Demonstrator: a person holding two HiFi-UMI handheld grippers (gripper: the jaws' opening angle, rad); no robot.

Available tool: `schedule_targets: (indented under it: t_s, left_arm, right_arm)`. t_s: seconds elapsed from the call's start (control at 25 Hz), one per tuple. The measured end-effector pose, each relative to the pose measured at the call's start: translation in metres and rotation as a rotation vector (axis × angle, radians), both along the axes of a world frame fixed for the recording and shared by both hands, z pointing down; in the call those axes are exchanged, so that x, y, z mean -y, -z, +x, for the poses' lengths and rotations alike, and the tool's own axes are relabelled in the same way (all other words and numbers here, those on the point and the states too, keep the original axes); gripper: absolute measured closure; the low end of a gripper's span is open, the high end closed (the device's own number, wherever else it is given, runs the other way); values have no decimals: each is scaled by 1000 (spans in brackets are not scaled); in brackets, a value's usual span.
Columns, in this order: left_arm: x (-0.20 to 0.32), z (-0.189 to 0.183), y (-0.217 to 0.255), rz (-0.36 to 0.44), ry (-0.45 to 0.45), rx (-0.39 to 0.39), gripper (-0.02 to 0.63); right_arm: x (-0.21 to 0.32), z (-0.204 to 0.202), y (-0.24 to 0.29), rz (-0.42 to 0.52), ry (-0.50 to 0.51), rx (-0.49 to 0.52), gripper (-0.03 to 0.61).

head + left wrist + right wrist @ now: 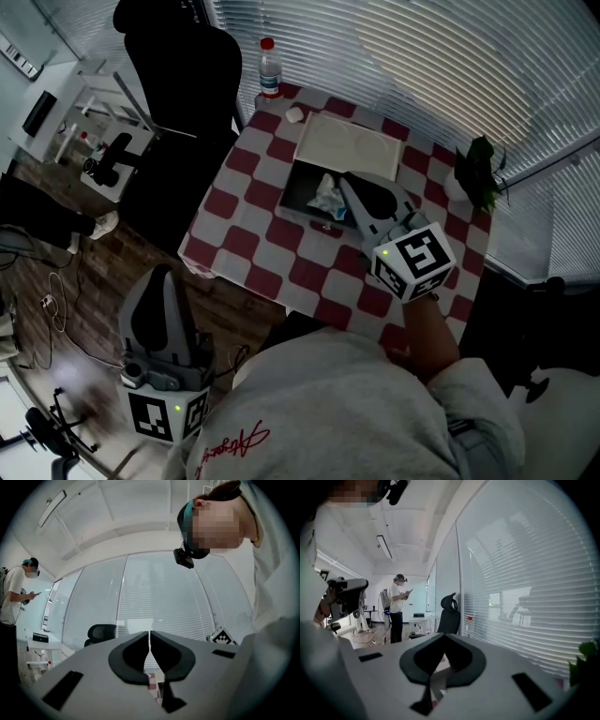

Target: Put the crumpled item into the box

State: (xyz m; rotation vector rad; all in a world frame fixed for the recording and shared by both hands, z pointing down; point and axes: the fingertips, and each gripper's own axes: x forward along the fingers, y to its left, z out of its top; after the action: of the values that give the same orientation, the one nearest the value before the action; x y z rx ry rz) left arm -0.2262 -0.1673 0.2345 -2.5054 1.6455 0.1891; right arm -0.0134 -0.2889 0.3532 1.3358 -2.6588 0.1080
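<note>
A crumpled white and pale-blue item (328, 197) lies inside the open dark box (292, 199) on the red-and-white checked table (272, 253). The box's pale lid (349, 145) is folded back behind it. My right gripper (348, 180) hovers just right of the crumpled item, over the box's right side, jaws shut with nothing between them. In the right gripper view the right gripper (444, 635) points out into the room. My left gripper (167, 274) is held low, left of the table and off it, and is shut and empty. The left gripper (149, 633) aims up at the blinds.
A water bottle (270, 67) and a small white lump (295, 114) stand at the table's far edge. A potted plant (480, 169) is at the right. A black office chair (183, 66) is behind the table. Another person (399, 606) stands in the room.
</note>
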Motion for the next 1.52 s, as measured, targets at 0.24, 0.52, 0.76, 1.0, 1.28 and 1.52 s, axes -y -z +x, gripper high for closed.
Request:
schedule_targets:
  t_s: [0.24,0.52,0.76,1.0,1.28,1.52]
  left_arm:
    - [0,2,1,1,-2,1,589]
    - [0,3,1,7,-6,1,589]
    - [-2,3,-2,-6,-10,17,589]
    - [-1,3,3,5,-5,10,589]
    - [0,4,4,12,-5,5,589]
    - [0,3,4,15,-7,6,589]
  right_arm:
    - [-7,2,26,52,5,38,566]
    - [-15,3,42,98,10,47,566]
    - [-21,5,55,123,9,64,566]
    - [-29,9,70,152,4,76,566]
    - [-37,8,80,176,4,87,566]
    - [-45,8,86,190,5,96,566]
